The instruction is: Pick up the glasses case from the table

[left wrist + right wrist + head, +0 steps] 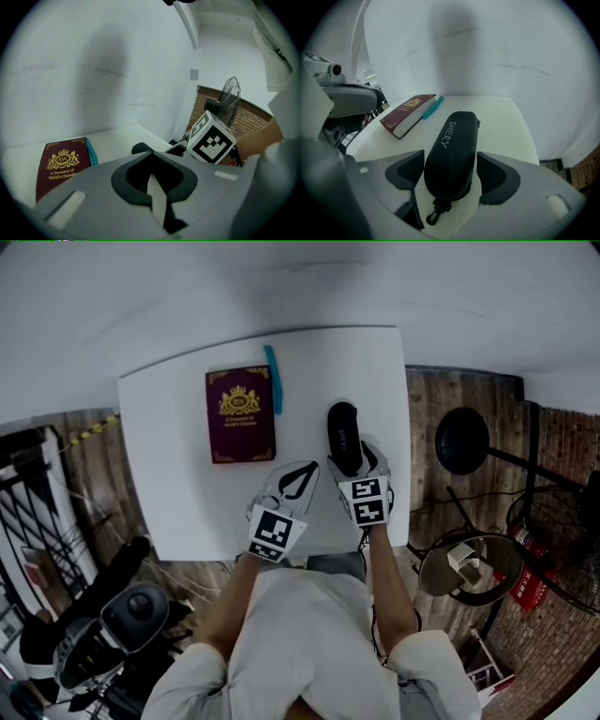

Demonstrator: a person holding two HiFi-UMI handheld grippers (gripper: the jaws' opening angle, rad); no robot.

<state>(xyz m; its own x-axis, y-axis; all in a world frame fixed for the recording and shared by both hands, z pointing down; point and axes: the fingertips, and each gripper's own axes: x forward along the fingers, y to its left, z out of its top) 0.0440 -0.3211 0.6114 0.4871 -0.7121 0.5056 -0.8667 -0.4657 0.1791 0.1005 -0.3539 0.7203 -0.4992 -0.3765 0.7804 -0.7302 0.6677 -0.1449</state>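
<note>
Black, with pale lettering down its lid, the glasses case [343,435] lies flat on the white worktop [178,474], its long axis running from 12 to 6 o'clock in the head view. The right gripper [354,465] sits at the case's 6 o'clock end. In the right gripper view its jaws stand one on each side of that end, closed in so that the dark pads [405,171] touch the case's flanks. The small clip at the case's end hangs between the pads. The case still rests on the worktop.

The right forearm [389,587] reaches straight out toward 12 o'clock, with the marker cube [366,501] on top of the gripper. The left gripper [298,479] is just beside it at 9 o'clock, over the near edge of the worktop and angled toward 1 o'clock. Its jaws are pressed together with nothing between them. The left forearm [234,601] is bare and slants up from 7 o'clock.

A maroon book [241,413] lies at 9 to 10 o'clock of the case, well apart from it, with a teal pen [273,379] along the book's right edge.
</note>
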